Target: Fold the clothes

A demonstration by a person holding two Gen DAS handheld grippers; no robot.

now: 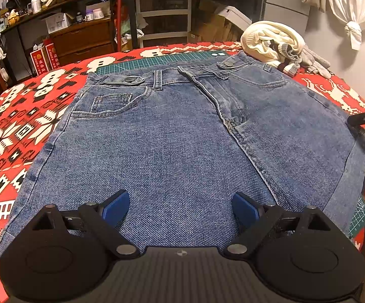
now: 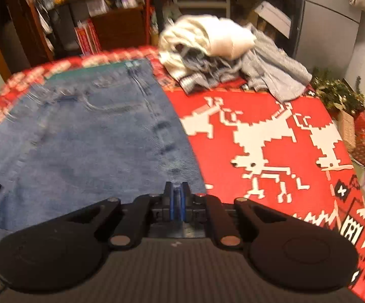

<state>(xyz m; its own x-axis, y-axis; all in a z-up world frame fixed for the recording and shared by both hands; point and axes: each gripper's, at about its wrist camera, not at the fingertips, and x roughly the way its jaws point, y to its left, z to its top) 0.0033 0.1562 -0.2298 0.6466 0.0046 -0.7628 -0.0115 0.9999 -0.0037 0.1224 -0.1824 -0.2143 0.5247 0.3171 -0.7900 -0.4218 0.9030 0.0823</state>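
A red patterned blanket (image 1: 18, 131) covers the surface. Ahead of the left gripper (image 1: 180, 208) lie a green cutting mat (image 1: 157, 61) and jeans (image 1: 169, 139); a clothes pile (image 2: 215, 50) sits ahead-right.

Jeans (image 2: 81, 139) motion-blurred in right view, near hem hidden behind jaws

Right of the jeans (image 2: 86, 136) the red cloth (image 2: 271, 116) lies bare, open for passing. At the far edge a clothes heap (image 2: 215, 48) blocks the way, perhaps touching the waistband; blur hides it.
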